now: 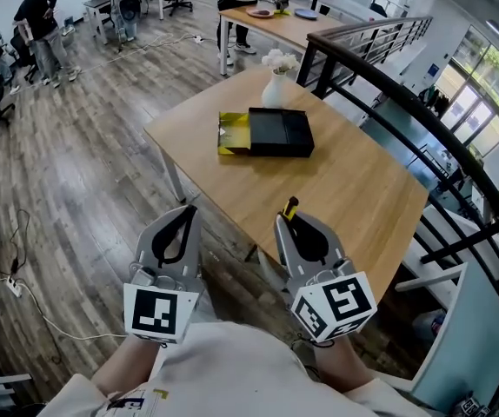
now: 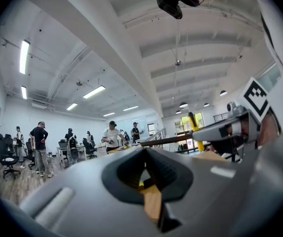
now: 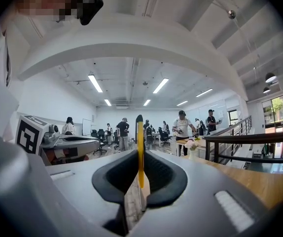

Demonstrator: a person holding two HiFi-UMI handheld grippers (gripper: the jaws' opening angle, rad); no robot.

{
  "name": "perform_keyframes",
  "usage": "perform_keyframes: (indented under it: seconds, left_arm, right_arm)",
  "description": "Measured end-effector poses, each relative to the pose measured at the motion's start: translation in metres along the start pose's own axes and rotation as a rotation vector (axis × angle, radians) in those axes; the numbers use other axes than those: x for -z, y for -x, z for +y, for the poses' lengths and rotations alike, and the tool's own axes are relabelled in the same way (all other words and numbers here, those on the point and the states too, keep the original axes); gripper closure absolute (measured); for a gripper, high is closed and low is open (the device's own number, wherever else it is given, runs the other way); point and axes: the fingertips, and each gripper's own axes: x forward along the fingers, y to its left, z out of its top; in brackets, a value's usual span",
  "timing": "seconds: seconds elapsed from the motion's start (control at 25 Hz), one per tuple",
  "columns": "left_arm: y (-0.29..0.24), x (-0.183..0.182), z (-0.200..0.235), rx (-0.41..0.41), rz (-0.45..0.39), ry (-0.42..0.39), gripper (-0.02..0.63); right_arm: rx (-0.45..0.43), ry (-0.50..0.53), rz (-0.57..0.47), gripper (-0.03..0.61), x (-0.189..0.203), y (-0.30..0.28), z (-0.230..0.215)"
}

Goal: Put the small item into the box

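Note:
A black box (image 1: pixel 280 133) with a yellow open flap (image 1: pixel 234 134) lies on the wooden table (image 1: pixel 354 198), toward its far side. My right gripper (image 1: pixel 291 219) hovers over the table's near edge. It is shut on a thin yellow stick with a black tip (image 1: pixel 290 207), which stands upright between the jaws (image 3: pixel 139 132). My left gripper (image 1: pixel 189 209) is level with it to the left, off the table's near corner, jaws together with nothing in them (image 2: pixel 146 150). Both grippers are well short of the box.
A white vase of flowers (image 1: pixel 276 83) stands just behind the box. A black railing (image 1: pixel 423 120) curves along the table's right side. Beyond are a second table (image 1: pixel 284 20), office chairs and several people (image 1: pixel 41 29) on a wood floor.

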Motion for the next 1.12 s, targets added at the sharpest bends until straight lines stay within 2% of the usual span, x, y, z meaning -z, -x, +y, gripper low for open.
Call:
perform_keyframes:
  seconds: [0.44,0.76,1.12]
  left_arm:
    - [-0.099,0.022,0.066,0.064,0.041,0.027,0.611]
    - [-0.183,0.030,0.123,0.139,0.059,0.023,0.611]
    - [-0.258,0.042,0.186,0.214,0.067,0.062,0.611]
  right_arm:
    - [0.059,-0.003,0.067,0.543,0.005,-0.106,-0.036]
    - [0.117,-0.014,0.100,0.543,-0.010,-0.193,-0.061]
    - [0.162,-0.019,0.123,0.543,-0.022,-0.283,-0.076]
